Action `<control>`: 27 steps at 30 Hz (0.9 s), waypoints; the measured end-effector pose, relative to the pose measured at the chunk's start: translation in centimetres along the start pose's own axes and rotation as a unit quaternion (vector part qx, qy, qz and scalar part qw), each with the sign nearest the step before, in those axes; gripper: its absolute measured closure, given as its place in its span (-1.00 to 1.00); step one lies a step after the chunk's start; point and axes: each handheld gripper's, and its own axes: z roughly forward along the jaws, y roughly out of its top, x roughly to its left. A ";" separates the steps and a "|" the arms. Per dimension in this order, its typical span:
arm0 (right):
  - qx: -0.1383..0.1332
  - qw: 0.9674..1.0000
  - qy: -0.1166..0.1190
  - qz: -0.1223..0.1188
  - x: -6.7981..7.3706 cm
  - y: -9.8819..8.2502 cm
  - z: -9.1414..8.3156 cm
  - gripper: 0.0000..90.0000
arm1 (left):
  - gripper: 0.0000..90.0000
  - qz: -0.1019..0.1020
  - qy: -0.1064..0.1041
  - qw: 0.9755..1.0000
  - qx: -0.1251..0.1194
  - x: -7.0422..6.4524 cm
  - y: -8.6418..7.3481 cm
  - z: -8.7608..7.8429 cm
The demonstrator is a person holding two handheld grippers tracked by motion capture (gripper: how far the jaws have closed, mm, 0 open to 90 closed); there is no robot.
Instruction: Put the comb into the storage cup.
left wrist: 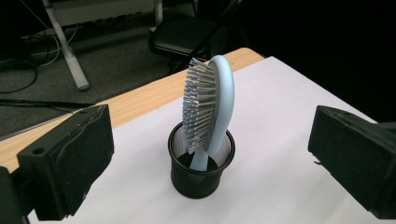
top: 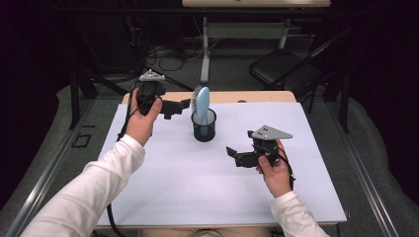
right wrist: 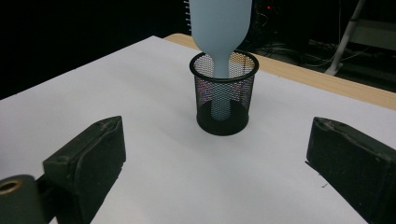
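A pale blue hairbrush (top: 201,104) stands handle-down in a black mesh cup (top: 204,126) on the white table (top: 178,182), toward the far middle. The brush leans against the cup's rim, its head well above it. In the left gripper view the bristles (left wrist: 198,105) face left and the handle drops inside the cup (left wrist: 201,163).

The left tongs (top: 184,105) are held above the table just left of the brush head, pointing at it, close to the bristles but apart. Their jaws stand wide with nothing between them.

The right tongs (top: 233,154) hang to the right of the cup and nearer the person, aimed at it, well apart from it. Their jaws are wide too and grip nothing; the cup (right wrist: 224,95) sits between them farther off.
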 end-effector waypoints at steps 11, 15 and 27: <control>0.002 1.000 -0.004 0.001 -0.1 0.0 -0.1 -0.92 | -0.99 0.004 -0.017 1.000 0.003 0.2 -1.3 -2.6; 0.001 1.000 -0.005 0.001 -0.1 0.0 -0.2 -0.92 | -0.99 -0.002 -0.019 1.000 0.006 0.4 -2.0 -3.2; 0.002 1.000 -0.006 0.001 0.1 0.1 -0.2 -0.92 | -0.98 -0.007 -0.023 1.000 0.006 0.9 -4.2 -4.7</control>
